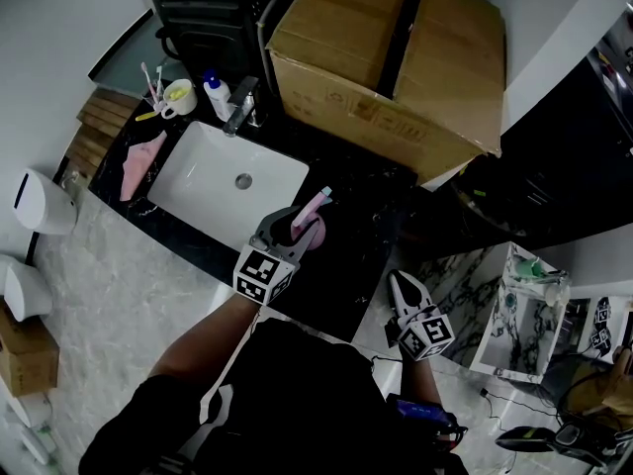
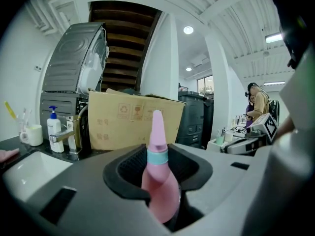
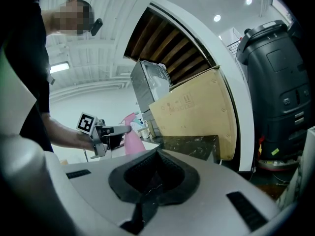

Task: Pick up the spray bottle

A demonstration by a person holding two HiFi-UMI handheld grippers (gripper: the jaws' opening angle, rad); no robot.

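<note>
The pink spray bottle with a pale blue collar and a pointed cap stands upright between the jaws of my left gripper, over the black counter just right of the sink. In the left gripper view the bottle fills the gap, with the pads pressed on both sides of its body. My right gripper hangs lower right off the counter's edge, jaws together with nothing in them. From the right gripper view the bottle and the left gripper show at the left, well apart from my right gripper.
A white sink with a faucet is set in the black counter. A large cardboard box stands behind. A soap bottle, a cup of toothbrushes and a pink cloth are left of the sink.
</note>
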